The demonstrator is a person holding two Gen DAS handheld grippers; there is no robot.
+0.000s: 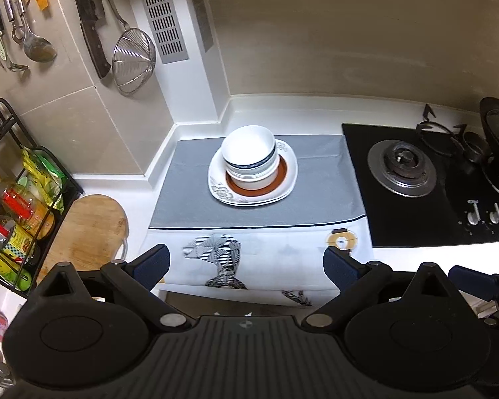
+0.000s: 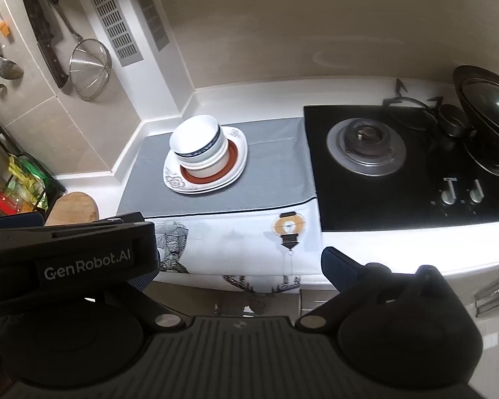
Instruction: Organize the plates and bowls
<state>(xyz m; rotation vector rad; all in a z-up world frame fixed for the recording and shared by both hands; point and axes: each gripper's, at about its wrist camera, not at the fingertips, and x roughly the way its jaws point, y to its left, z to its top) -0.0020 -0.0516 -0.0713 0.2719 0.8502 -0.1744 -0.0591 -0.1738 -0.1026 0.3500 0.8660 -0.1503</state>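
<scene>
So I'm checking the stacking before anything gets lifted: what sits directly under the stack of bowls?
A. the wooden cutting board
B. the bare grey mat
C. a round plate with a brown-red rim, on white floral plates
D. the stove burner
C: the bowls stand on the brown-red rimmed plate, which rests on the white floral plates on the grey mat.

Bowls (image 1: 249, 156) stacked on plates (image 1: 252, 179) — gripper-free.

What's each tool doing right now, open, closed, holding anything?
Left tool: open, holding nothing, held back from the stacked bowls.
Right tool: open, holding nothing; its left finger is partly hidden behind the left tool's body.
</scene>
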